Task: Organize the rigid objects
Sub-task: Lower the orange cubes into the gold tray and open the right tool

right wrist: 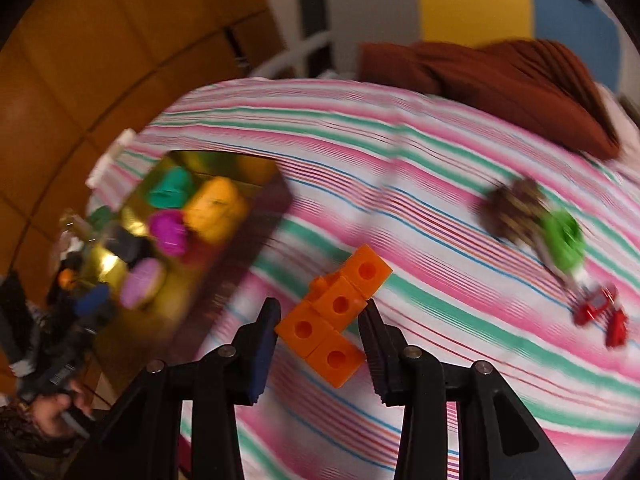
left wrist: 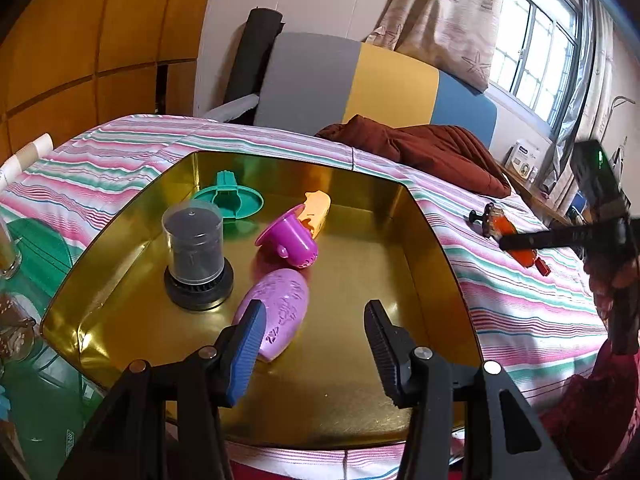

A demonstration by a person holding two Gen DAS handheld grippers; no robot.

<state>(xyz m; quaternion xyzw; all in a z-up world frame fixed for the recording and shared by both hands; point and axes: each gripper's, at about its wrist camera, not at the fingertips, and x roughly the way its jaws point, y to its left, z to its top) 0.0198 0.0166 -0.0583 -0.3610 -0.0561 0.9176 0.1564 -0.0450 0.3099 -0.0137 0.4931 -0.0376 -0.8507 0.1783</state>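
A gold tin tray [left wrist: 432, 236] lies on the striped bed. In it are a dark cylinder in a clear cap [left wrist: 196, 256], a teal disc [left wrist: 230, 198], a magenta cup [left wrist: 290, 238], an orange piece [left wrist: 318, 210] and a lilac oval [left wrist: 278, 312]. My left gripper [left wrist: 316, 344] is open and empty over the tray's near side, by the lilac oval. My right gripper [right wrist: 322, 334] is shut on an orange block cluster [right wrist: 336, 316] and holds it above the bedspread, right of the tray [right wrist: 244, 236]. The right gripper also shows in the left wrist view [left wrist: 508, 242], over an orange-red toy [left wrist: 516, 240].
A brown blanket [left wrist: 424, 148] lies at the head of the bed. A brown and green toy [right wrist: 536, 224] and red pieces [right wrist: 600, 312] lie on the bedspread at right. Glass jars [left wrist: 12, 320] and a green surface stand left of the tray. The right wrist view is motion-blurred.
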